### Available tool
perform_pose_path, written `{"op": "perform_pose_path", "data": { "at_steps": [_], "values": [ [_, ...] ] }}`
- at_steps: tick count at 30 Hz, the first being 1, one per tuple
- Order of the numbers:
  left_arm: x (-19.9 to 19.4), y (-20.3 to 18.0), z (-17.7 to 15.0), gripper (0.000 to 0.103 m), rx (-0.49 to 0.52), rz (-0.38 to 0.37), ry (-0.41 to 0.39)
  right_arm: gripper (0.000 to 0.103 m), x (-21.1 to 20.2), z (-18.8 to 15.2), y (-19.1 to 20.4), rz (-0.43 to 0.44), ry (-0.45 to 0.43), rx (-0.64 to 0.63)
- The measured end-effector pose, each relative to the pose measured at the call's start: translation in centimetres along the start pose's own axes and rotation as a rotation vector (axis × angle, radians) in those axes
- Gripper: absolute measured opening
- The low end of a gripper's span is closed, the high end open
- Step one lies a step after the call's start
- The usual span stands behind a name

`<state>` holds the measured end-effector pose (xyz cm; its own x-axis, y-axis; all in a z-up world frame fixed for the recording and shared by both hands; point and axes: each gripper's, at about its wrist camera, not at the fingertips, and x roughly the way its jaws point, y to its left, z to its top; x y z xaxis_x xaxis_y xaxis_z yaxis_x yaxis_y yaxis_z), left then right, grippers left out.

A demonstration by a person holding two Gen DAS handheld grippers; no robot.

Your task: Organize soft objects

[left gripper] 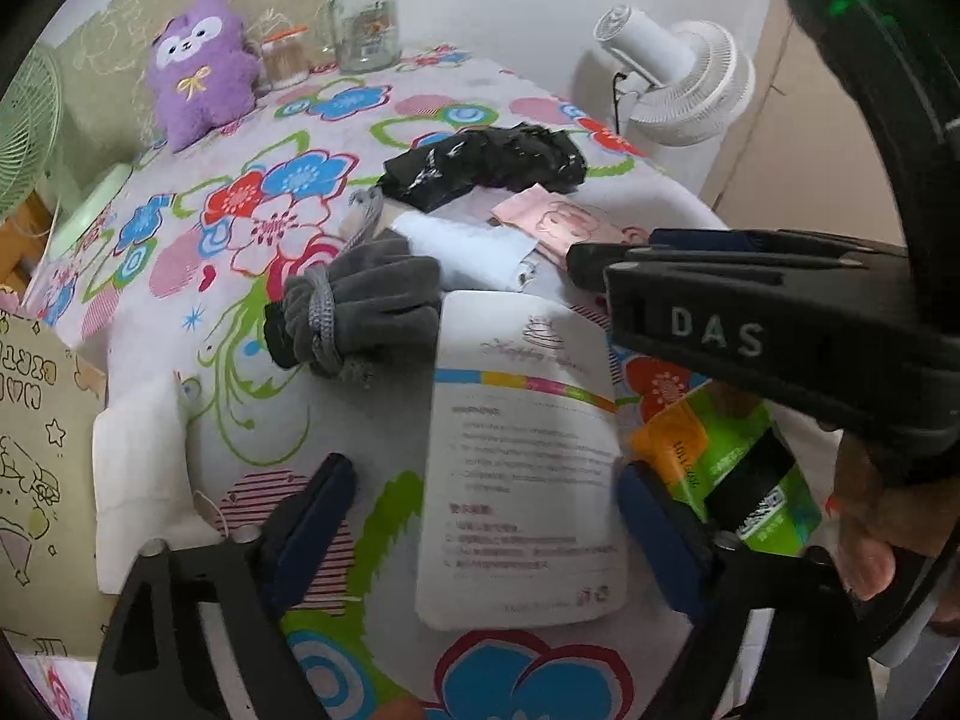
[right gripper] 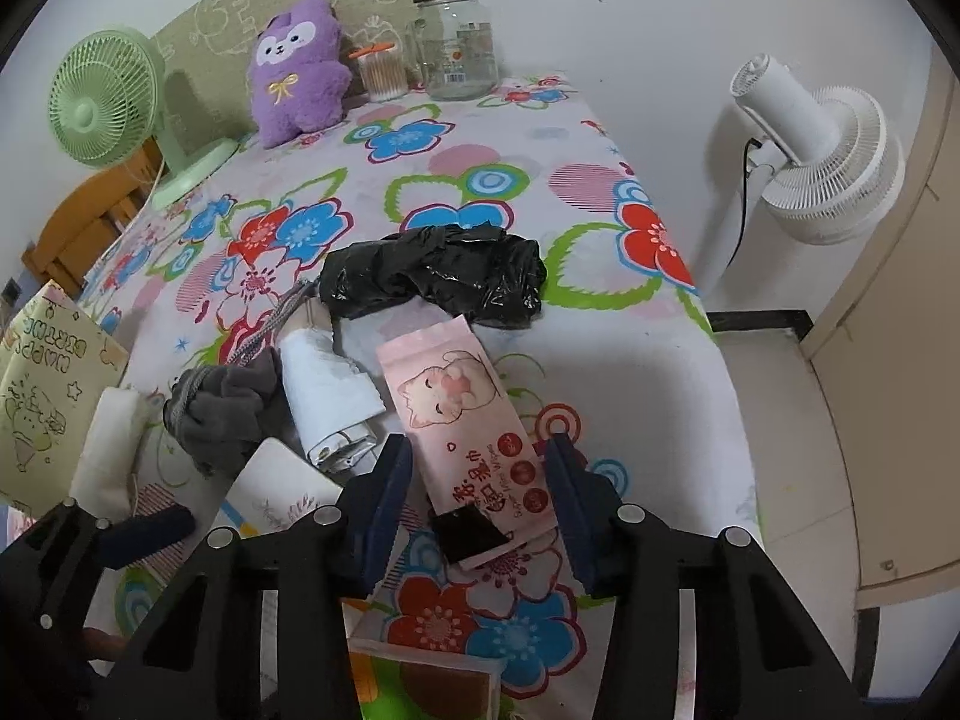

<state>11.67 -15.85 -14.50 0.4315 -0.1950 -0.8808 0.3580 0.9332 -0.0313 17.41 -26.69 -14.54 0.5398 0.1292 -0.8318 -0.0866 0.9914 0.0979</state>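
My left gripper [left gripper: 486, 516] is open, its blue pads either side of a white printed packet [left gripper: 522, 456] lying on the flowered tablecloth [left gripper: 288, 192]. My right gripper [right gripper: 477, 492] is open around the near end of a pink cat-print wipes pack [right gripper: 462, 414]; it also shows from the side in the left wrist view [left gripper: 588, 267]. A grey drawstring pouch [left gripper: 360, 306], a white rolled packet [right gripper: 327, 396] and a crumpled black plastic bag [right gripper: 438, 273] lie just beyond. A purple plush toy [right gripper: 300, 72] sits at the back.
A glass jar [right gripper: 456, 42] and a cotton-swab box [right gripper: 378, 72] stand at the back by the wall. A green fan [right gripper: 102, 102] is at the left edge, a white fan [right gripper: 822, 150] off the right side. A cartoon-print bag [right gripper: 42, 384] and white pad [left gripper: 138, 480] lie left. A green-orange pack [left gripper: 738, 468] lies right.
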Motion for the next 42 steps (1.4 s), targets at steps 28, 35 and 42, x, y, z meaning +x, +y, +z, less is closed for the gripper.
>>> {"op": "perform_pose_path", "data": {
  "at_steps": [28,35,42],
  "values": [
    [-1.4,2.5,0.7,0.051,-0.085,-0.110,0.002,0.067,-1.2,1.3,-1.9,0.000,-0.003,0.043],
    [0.4,1.4,0.7,0.096,-0.028,0.009,0.015,0.089,0.2,1.3,-0.2,-0.086,-0.005,-0.088],
    [1.1,0.6,0.8,0.103,0.001,0.017,0.015,0.090,1.9,0.4,0.6,-0.066,0.024,-0.100]
  ]
}}
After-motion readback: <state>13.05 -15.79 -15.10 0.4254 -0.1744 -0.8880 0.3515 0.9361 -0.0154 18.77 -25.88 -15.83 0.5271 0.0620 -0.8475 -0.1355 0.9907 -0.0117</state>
